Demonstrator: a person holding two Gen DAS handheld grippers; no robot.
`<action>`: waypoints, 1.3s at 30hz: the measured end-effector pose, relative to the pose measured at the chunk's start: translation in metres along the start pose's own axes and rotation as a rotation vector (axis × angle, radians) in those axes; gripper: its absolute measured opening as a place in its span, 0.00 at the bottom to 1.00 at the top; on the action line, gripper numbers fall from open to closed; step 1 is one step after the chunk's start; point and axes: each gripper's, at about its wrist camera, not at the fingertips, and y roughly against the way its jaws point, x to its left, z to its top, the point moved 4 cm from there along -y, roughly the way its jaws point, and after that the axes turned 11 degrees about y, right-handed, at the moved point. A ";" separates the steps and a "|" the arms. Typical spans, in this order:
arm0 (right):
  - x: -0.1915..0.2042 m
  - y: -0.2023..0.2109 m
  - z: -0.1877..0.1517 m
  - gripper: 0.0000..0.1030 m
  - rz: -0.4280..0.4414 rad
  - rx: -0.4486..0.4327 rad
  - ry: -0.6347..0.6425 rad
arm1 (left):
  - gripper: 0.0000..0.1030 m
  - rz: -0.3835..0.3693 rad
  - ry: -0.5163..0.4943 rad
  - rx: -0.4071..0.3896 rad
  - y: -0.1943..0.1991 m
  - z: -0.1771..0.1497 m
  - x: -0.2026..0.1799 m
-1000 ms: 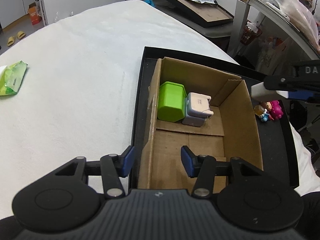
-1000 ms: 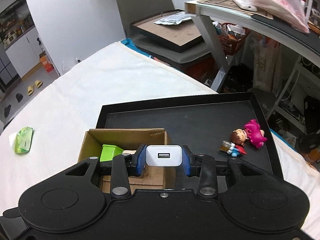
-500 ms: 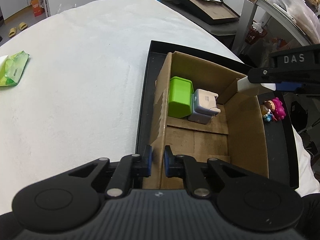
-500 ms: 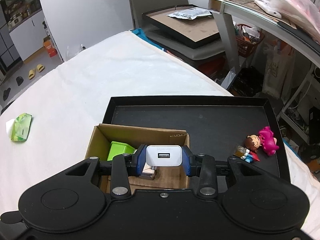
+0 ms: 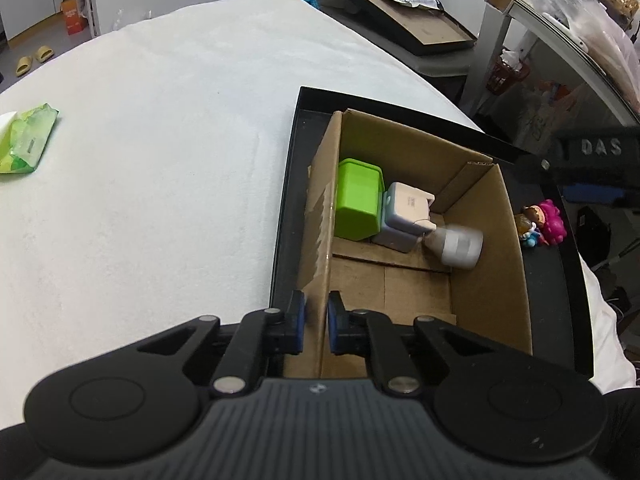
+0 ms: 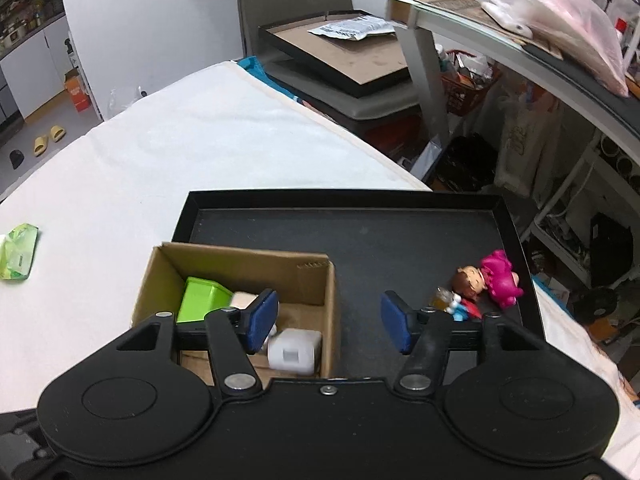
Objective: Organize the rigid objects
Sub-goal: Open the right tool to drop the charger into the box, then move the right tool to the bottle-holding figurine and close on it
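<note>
An open cardboard box (image 5: 488, 240) (image 6: 312, 276) stands in a black tray (image 5: 556, 280) (image 6: 360, 236). Inside are a green block (image 5: 358, 200) (image 6: 202, 298), a white adapter (image 5: 408, 210) and a white USB charger (image 5: 460, 246) (image 6: 294, 352), blurred as it falls. My left gripper (image 5: 314, 322) is shut on the box's near left wall. My right gripper (image 6: 328, 320) is open above the box's right wall, with nothing between its fingers; in the left wrist view only its dark body (image 5: 592, 160) shows. A small doll in pink (image 5: 544, 224) (image 6: 488, 276) lies on the tray.
A green wipes packet (image 5: 26, 144) (image 6: 18, 258) lies on the white tablecloth at the far left. Behind the table are a framed board (image 6: 352, 60) on a chair and a cluttered shelf (image 6: 520, 40) at the right.
My left gripper closed on the box wall. My right gripper opened and let go of the white charger, which is dropping into the box.
</note>
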 end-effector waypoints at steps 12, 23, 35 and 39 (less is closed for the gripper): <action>-0.015 0.001 -0.018 0.56 0.018 0.014 -0.027 | 0.10 0.005 -0.009 -0.012 0.006 -0.002 -0.001; -0.054 -0.003 -0.041 0.57 0.001 0.017 -0.078 | 0.10 0.036 -0.032 -0.022 0.005 -0.003 -0.007; -0.088 -0.021 -0.060 0.67 -0.003 0.001 -0.137 | 0.15 0.083 -0.058 -0.040 0.005 -0.003 -0.012; -0.098 -0.031 -0.067 0.72 -0.002 -0.001 -0.158 | 0.27 0.107 -0.072 -0.046 0.004 -0.003 -0.016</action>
